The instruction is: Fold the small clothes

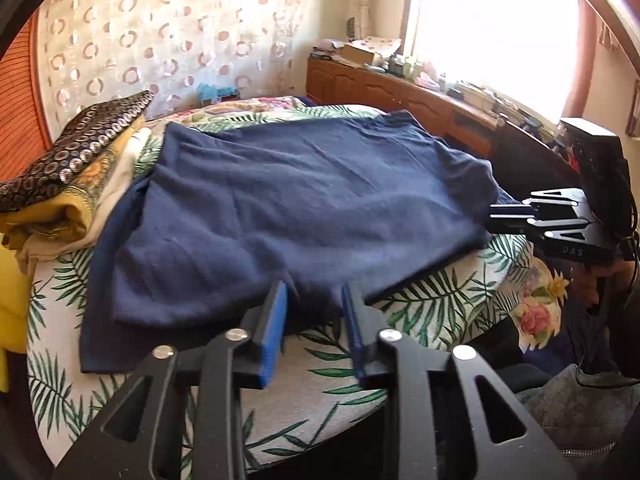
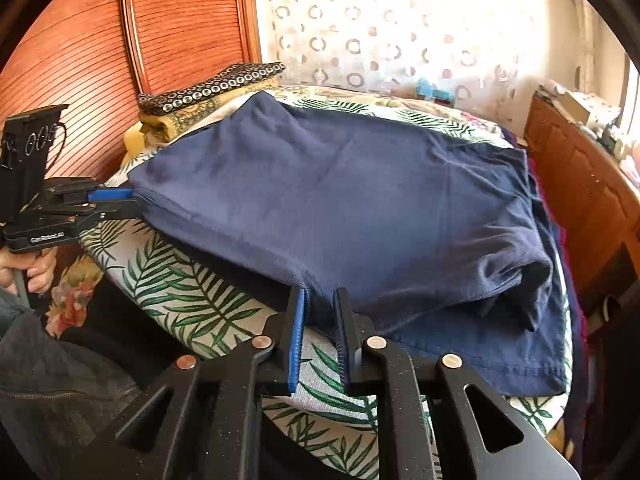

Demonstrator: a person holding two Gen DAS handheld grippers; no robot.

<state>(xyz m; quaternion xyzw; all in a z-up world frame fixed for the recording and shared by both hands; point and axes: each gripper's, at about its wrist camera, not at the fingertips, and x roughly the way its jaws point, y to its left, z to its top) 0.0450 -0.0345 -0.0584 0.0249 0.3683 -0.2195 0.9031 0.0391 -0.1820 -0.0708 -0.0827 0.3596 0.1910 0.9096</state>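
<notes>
Navy garment [image 1: 304, 208] edge between left gripper [image 1: 314, 300] fingers: contact hidden by pads. Right gripper [image 2: 320, 304] the same; its fingertips in left view are too dark to separate. Clutter beyond fingertips washed out by window [image 1: 492, 32] glare, unreadable.

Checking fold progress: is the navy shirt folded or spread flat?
Partly folded: the navy shirt has one side doubled over itself, the layered edge showing in the right wrist view; both grippers sit at its near hem.

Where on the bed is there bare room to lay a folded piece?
Bare leaf-print bedcover shows along the near edge, between the navy blue T-shirt and the left gripper. The far-left corner is crowded by a pile of folded patterned fabrics.
</notes>
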